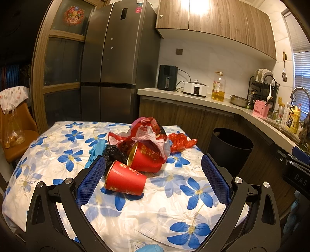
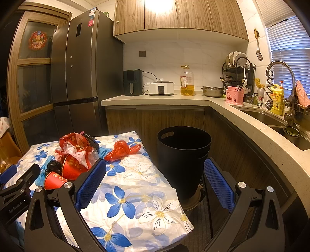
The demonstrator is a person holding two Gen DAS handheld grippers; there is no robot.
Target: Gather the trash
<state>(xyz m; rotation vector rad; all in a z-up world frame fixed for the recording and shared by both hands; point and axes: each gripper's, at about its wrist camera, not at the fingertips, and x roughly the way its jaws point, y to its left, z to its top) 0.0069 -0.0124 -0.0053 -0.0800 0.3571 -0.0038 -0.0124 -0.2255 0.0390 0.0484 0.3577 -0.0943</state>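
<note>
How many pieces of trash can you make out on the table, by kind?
Red paper cups: 2 (near one, larger one behind it)
Red plastic bags: 1
Black plastic bags: 1
Red-and-white printed wrappers: 1
Blue crumpled pieces: 1
Total: 6 visible; more may be hidden in the pile.

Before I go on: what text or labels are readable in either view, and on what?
"GenRobot.AI": left gripper body.
"DAS": right gripper body, cut off.
"ine", partial: can by the sink.
Red cups, wrappers, oil bottle, fridge stickers: print too blurred.
</note>
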